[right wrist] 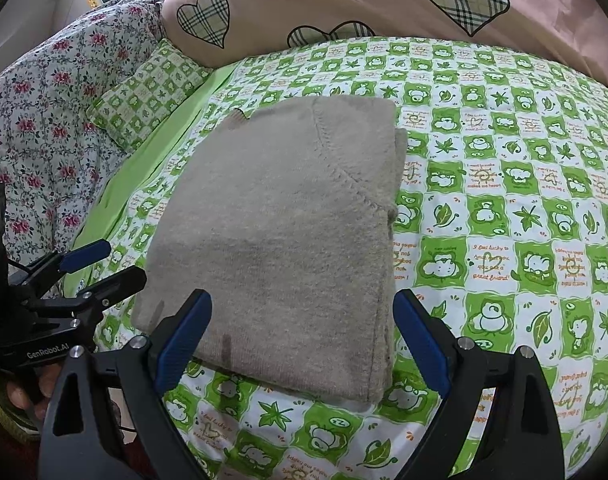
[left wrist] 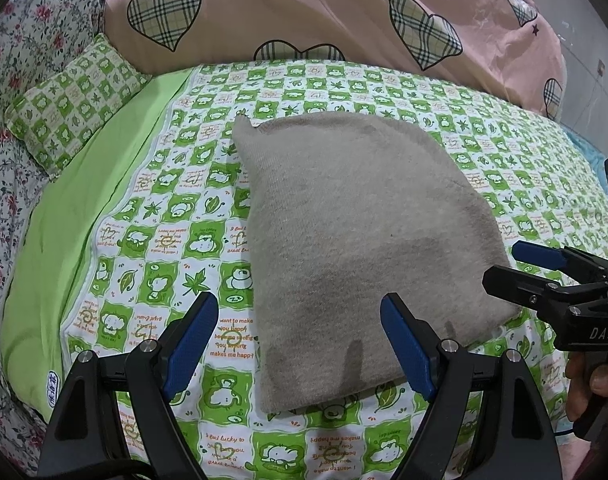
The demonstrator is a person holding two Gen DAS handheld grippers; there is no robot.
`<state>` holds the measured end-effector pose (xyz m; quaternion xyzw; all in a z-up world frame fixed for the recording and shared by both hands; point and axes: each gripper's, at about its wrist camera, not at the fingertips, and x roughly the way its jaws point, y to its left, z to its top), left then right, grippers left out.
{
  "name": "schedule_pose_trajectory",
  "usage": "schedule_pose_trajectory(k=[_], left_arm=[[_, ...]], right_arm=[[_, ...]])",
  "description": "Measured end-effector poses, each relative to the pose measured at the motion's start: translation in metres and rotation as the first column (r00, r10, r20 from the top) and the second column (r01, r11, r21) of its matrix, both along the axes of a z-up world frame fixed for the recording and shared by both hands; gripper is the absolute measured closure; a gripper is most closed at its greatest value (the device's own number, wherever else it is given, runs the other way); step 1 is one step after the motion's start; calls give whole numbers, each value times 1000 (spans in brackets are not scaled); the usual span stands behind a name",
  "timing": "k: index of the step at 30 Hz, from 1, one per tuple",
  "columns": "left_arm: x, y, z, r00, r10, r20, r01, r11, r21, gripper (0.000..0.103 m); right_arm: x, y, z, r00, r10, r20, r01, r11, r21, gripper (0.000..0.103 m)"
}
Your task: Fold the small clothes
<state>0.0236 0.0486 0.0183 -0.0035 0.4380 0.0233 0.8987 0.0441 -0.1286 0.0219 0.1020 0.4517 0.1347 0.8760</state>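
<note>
A grey knit garment (left wrist: pixel 356 248) lies folded into a flat rectangle on the green-and-white patterned bed sheet (left wrist: pixel 152 208). It also shows in the right wrist view (right wrist: pixel 288 240), with a stitched seam across its top layer. My left gripper (left wrist: pixel 300 344) is open and empty, hovering just above the garment's near left corner. My right gripper (right wrist: pixel 302 344) is open and empty, hovering over the garment's near edge. The right gripper also shows in the left wrist view (left wrist: pixel 508 264) beside the garment's right edge. The left gripper shows in the right wrist view (right wrist: pixel 116 264) at the garment's left edge.
A pink duvet with plaid hearts (left wrist: pixel 324 12) is piled at the far side of the bed. A small green patterned pillow (left wrist: pixel 76 100) and a floral quilt (left wrist: pixel 28 64) lie at the left. A plain green sheet strip (left wrist: pixel 84 200) runs along the left side.
</note>
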Motion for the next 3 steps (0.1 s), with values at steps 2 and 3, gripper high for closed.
schedule_pose_trajectory(k=[2,3], left_arm=[[0,1,-1,1000,-1,-1,1,1000,-8,19],[0,1,-1,1000,-2,-2,2,1000,-10,19]], right_arm=[[0,0,0,1000,-1,1,1,1000,-1,11],[-1,0,0,1000,-1,1,1,1000,-1,11]])
